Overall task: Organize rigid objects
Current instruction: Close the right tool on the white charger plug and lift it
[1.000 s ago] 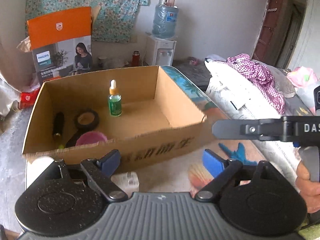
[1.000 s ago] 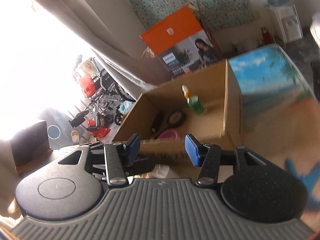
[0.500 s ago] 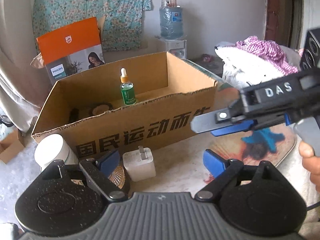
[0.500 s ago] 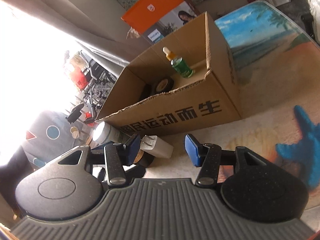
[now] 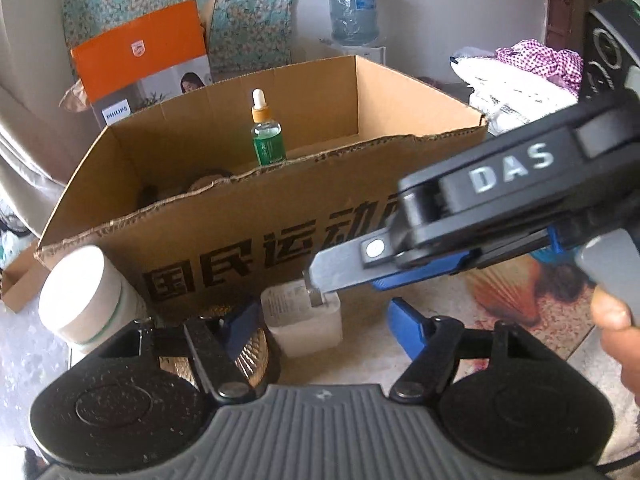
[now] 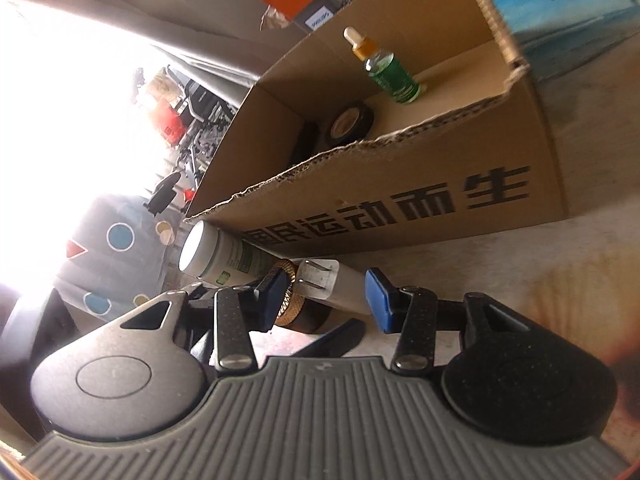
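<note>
A white charger plug (image 5: pixel 304 320) stands on the table against the front of a cardboard box (image 5: pixel 280 232). My left gripper (image 5: pixel 322 320) straddles it; its jaws are closing and the pads are clear of the plug. My right gripper (image 5: pixel 320 276) reaches in from the right, its tips over the plug's prongs. In the right wrist view the charger plug (image 6: pixel 340 284) lies between the right gripper's (image 6: pixel 328 292) closing jaws, with a gap at the left pad. A gold-ribbed jar (image 6: pixel 292 304) sits just beside it. The box holds a green dropper bottle (image 5: pixel 267 140) and a tape roll (image 6: pixel 352 122).
A white jar (image 5: pixel 80 292) stands left of the plug at the box's corner. An orange carton (image 5: pixel 140 56) leans behind the box. Bags and cloth (image 5: pixel 520 76) pile up at the right. The table top (image 5: pixel 500 292) carries a beach print. A person's fingers (image 5: pixel 616 320) hold the right gripper.
Both grippers have dropped from above the box to the table in front of it. The plug and gold jar now sit at the fingers. The left jaws have narrowed.
</note>
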